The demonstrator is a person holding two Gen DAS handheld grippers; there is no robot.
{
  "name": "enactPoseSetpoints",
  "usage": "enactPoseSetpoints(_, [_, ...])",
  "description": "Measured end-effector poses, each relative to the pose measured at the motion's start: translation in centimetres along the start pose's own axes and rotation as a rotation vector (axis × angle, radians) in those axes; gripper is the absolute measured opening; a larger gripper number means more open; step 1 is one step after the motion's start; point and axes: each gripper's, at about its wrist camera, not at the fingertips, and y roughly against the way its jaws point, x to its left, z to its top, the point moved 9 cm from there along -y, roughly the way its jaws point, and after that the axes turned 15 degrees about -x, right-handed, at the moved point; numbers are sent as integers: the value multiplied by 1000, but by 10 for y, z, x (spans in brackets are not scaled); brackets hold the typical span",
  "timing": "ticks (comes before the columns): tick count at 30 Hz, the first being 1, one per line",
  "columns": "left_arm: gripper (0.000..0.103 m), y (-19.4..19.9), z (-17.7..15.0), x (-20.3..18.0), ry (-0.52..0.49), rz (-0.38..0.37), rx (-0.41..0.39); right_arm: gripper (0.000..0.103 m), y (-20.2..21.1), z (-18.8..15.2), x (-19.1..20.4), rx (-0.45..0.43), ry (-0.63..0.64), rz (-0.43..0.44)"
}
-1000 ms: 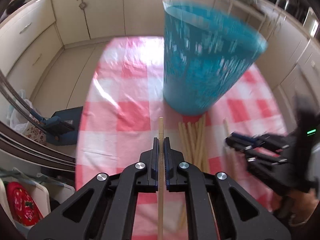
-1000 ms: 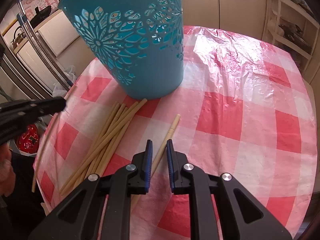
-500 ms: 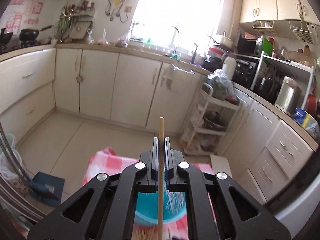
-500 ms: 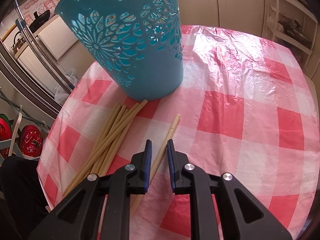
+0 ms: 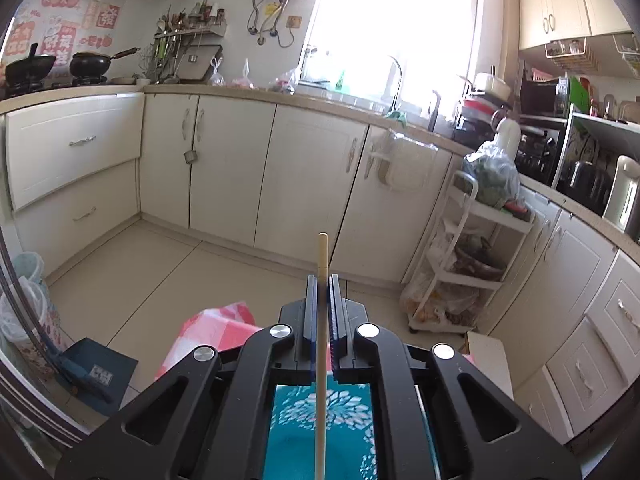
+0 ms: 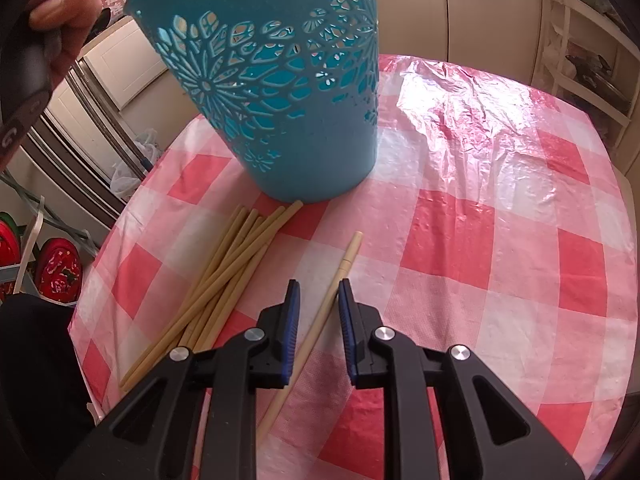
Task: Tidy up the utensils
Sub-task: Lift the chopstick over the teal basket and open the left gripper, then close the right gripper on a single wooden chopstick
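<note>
Jaws of the left gripper (image 5: 321, 292) pinch a pale wooden chopstick (image 5: 321, 360) above the perforated teal plastic basket (image 6: 276, 92), its inside hidden. Right gripper (image 6: 319, 300), jaws just widening, straddles a lone wooden chopstick (image 6: 320, 316) on the red-checked tablecloth (image 6: 500, 240); a loose chopstick bundle (image 6: 216, 284) lies beside.

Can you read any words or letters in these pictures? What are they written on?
"G": what looks like a lone white letter on the black handle held in the left hand.
Red Chinese characters on the wall stickers above the stove: too blurred to read.
White label on the blue dustpan: too small to read.
Blue basket: cut-out flowers only, no writing.
</note>
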Motion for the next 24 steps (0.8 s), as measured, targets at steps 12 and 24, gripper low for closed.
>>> enactPoseSetpoints(12, [16,32,-30,22,-83,-1,99,23,-1,0,3,0,22,-5])
enactPoseSetpoints(24, [64,102,-24,92,-20,108,18,10,0,-3,2,-37,71,-90])
